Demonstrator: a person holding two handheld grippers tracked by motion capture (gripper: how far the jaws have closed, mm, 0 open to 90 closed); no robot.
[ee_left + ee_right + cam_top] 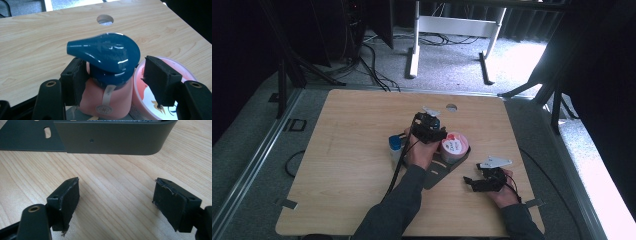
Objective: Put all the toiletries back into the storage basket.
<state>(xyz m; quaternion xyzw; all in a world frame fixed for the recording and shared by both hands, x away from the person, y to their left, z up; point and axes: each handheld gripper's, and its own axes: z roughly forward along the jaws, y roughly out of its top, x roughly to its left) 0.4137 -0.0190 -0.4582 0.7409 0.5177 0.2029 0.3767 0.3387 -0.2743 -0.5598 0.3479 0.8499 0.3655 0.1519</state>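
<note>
Left tool (110,82): nearest the lens in the left gripper view, its two black jaws flank the neck of a pump bottle; the left pad sits against or right by the pink shoulder, the right pad stands clear with a gap, so the tool reads as released around the bottle, not pinching it.
Pump bottle (106,97): pink body, glossy dark-blue pump head (105,53), upright in the dark metal tray (439,172) near the middle of the worktop (352,150), beside a pink round tub (454,146).
Long axis: vertical, base down in the tray, pump on top.
Pointing: in the left gripper view the spout aims left, across the line of the jaws and away from the tub.
Handling, judged: plastic, likely light to middling depending on fill; the body looks stiff enough for a firm pinch; the glossy head looks slippery and would probably sink if pressed from above.
Where to hold: the collar or upper shoulder just under the pump head, where the jaws already stand, pads on opposite sides; avoid the spout and the shiny cap.
Tipping risk: tall and narrow, so a sideways nudge could lean it onto the tub.
Tub: touching or just beside the bottle, printed lid up.
Right tool (473,183): rests low on the worktop near the tray's rounded front wall (115,138), jaws spread wide, nothing between them.
</note>
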